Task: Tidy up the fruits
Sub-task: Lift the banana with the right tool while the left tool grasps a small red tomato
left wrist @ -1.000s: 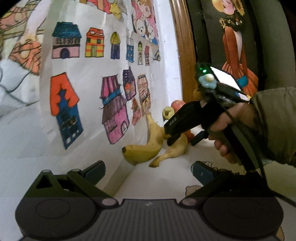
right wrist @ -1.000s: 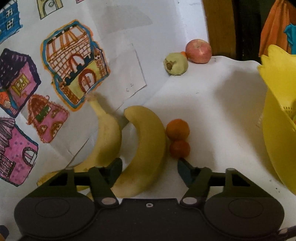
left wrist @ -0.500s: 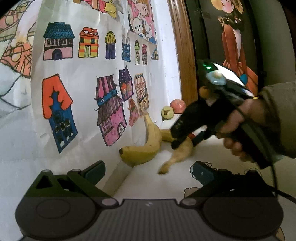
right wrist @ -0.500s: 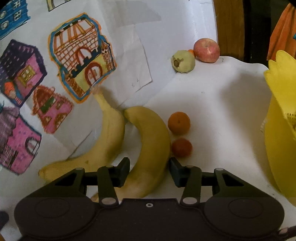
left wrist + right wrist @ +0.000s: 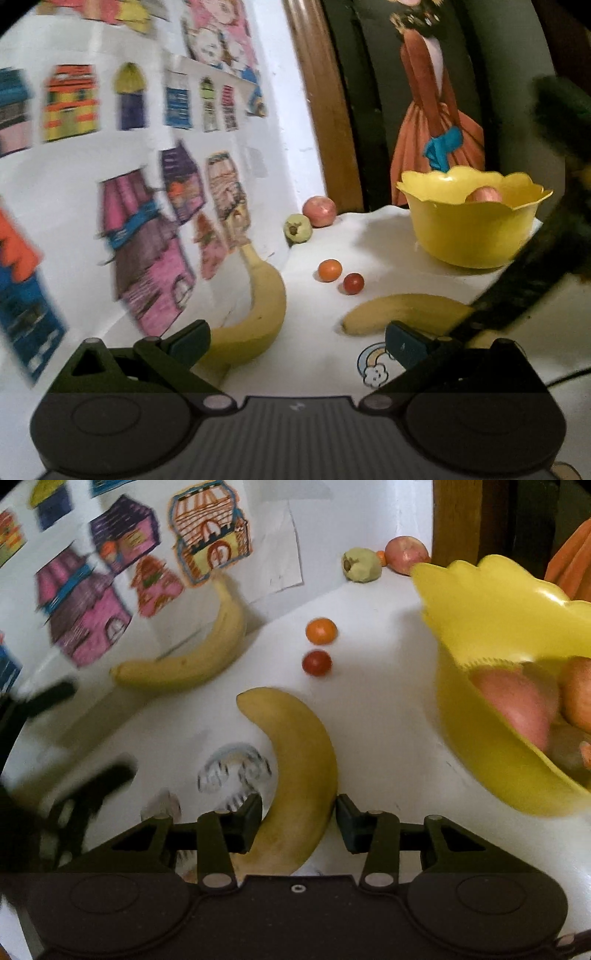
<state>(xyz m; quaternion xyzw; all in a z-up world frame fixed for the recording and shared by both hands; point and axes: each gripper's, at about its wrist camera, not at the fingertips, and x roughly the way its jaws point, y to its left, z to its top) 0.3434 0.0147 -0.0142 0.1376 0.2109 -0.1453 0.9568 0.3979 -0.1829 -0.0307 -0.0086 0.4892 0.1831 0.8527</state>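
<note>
My right gripper is shut on a yellow banana, its fingers pressing the lower half from both sides. In the left wrist view this banana lies level, with the right gripper's blurred dark body at its right end. A second banana leans against the wall of drawings. My left gripper is open and holds nothing, close in front of that second banana. The yellow bowl holds apples. A small orange fruit and a small red fruit sit between the bananas and the bowl.
A green guava and a red apple rest in the far corner by a wooden frame. Paper drawings cover the left wall. The white tablecloth has a rainbow print near my left gripper.
My right gripper closed on the right-hand banana and carried it away from the wall toward the bowl. The left gripper's view swung right, and the bowl now shows in it.
</note>
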